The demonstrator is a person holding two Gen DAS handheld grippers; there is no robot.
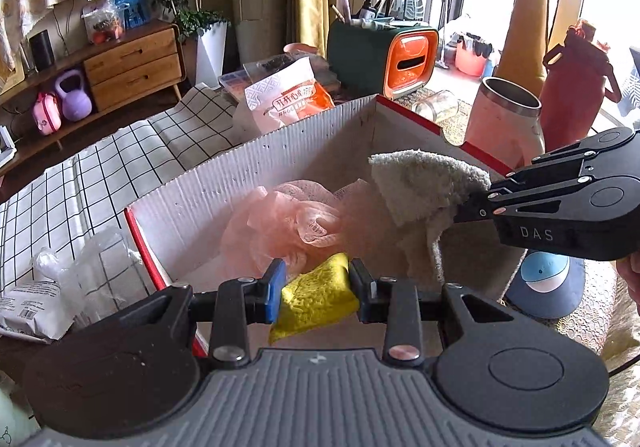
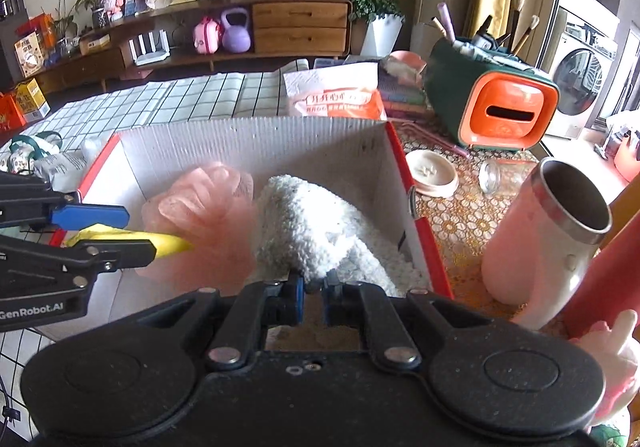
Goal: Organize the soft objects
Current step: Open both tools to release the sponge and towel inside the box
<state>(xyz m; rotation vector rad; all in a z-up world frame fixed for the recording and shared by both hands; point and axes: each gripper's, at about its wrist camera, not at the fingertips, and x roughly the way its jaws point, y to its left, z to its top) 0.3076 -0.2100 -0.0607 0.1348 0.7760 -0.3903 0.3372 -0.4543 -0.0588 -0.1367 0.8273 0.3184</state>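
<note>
A cardboard box [image 1: 224, 175] with white corrugated walls and red edges stands on the table; it also shows in the right wrist view [image 2: 248, 143]. A pink mesh bath puff [image 1: 288, 223] lies inside it [image 2: 200, 207]. My left gripper [image 1: 318, 287] is shut on a yellow cloth [image 1: 316, 299] over the box's near edge; the cloth also shows in the right wrist view [image 2: 168, 241]. My right gripper [image 2: 314, 289] is shut on a white fluffy towel [image 2: 316, 231], which hangs into the box at its right side [image 1: 424, 183].
A pink steel-lined cup [image 1: 508, 119], a red bottle [image 1: 572, 99], a green and orange holder with brushes [image 2: 492, 107], a snack bag [image 1: 288, 95], a glass jar [image 2: 490, 175] and a pink dish [image 2: 434, 171] stand around the box. A checked cloth [image 1: 80, 183] covers the left.
</note>
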